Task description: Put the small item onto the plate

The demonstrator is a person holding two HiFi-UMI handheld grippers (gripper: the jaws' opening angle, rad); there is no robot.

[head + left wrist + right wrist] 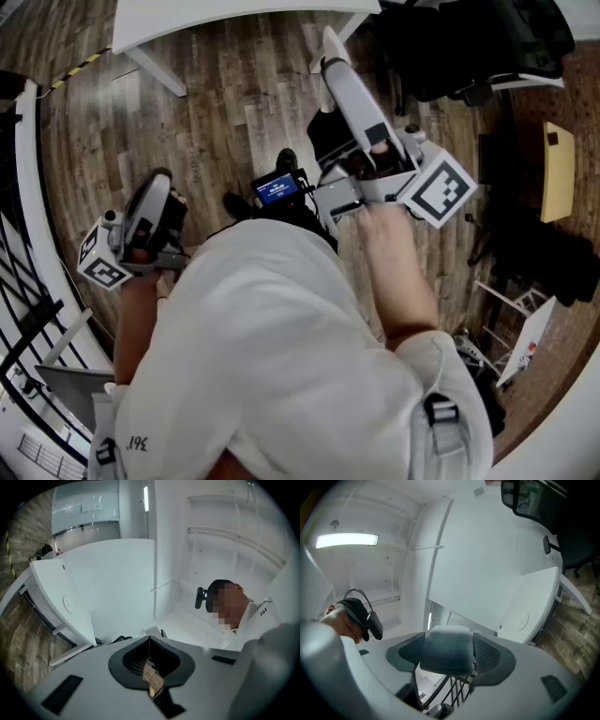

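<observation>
Wooden floor (234,122) is left open beneath both tongs, bounded ahead by the edge of the white desk (234,23) and, outside the left tongs (150,641), by a black railing (19,281). The grey, soft-looking small item (446,651) is clamped between the jaws of the right tongs (449,641). Its broad, nearly square face is turned to the camera; no long axis can be made out. The left tongs are clenched, a brown lined scrap (153,681) being seen at their seam.
</observation>
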